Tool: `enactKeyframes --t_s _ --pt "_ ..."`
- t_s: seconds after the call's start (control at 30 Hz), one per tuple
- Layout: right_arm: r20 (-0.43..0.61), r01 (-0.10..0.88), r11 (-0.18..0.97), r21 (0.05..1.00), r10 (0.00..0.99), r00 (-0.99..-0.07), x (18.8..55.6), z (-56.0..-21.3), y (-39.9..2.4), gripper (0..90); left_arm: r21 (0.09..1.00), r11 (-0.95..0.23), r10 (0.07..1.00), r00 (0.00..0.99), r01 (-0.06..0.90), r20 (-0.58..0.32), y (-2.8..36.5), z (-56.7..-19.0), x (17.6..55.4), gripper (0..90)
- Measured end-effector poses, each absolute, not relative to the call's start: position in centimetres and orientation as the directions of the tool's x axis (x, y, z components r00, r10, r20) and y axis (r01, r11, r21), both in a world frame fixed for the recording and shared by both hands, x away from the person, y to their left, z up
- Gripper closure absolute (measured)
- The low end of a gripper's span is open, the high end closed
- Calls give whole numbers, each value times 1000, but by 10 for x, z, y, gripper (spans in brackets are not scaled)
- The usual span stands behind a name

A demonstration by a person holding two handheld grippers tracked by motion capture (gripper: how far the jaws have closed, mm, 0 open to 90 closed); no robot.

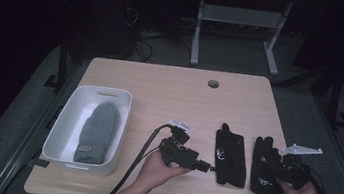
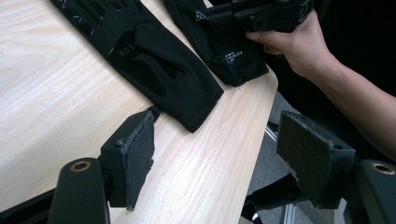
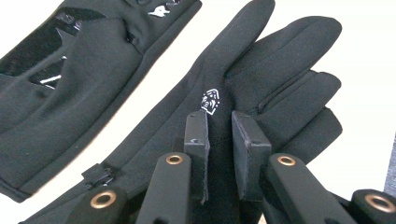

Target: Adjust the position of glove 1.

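I have two black gloves lying side by side on the surface (image 1: 171, 89), both with their long axes running away from me, fingertips far, cuffs toward the near edge. My right gripper (image 3: 219, 122) is over the right glove (image 1: 265, 167), which lies close to the near right corner. Its fingers (image 3: 197, 135) are nearly closed, with only a narrow gap left. In the right gripper view they sit on the back of the glove just below its small white logo, and I judge they are pinching a fold of fabric there, though I cannot tell for sure that anything is caught.

My left gripper (image 2: 212, 154) is spread wide with nothing between its pads. It points across at the cuff corner of the left glove (image 1: 231, 155); one finger (image 2: 135, 154) is just beside the small tab at that cuff. So the left hand is the nearer one for that glove, and the cuff lies straight ahead of its fingers, slightly left.

Off to the left stands a white bin (image 1: 68, 113) with a grey knit hat (image 1: 97, 130) inside, well apart from both gloves. If the gloves are bound for it, the left glove has the shorter path.
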State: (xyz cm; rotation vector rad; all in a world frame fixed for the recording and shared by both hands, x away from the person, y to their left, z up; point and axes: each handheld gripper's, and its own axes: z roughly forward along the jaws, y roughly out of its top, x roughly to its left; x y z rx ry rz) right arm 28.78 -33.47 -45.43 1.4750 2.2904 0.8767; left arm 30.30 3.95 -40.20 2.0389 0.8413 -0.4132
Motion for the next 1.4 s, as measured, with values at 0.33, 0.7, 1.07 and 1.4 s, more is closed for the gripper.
enactKeyframes --t_s 0.33,0.7,1.07,1.4 --pt "89 687 300 662 878 -470 288 -430 -330 772 598 -397 408 718 696 -565 39 -402 302 278" --pt "114 660 293 691 858 -500 294 -401 -312 770 603 -393 407 720 694 -563 40 -402 302 278" --pt "148 645 310 698 819 -554 312 -393 -272 769 604 -389 414 718 695 -559 43 -402 302 263" --pt "195 668 301 681 805 -561 325 -404 -251 766 596 -390 417 712 702 -565 45 -406 302 260"
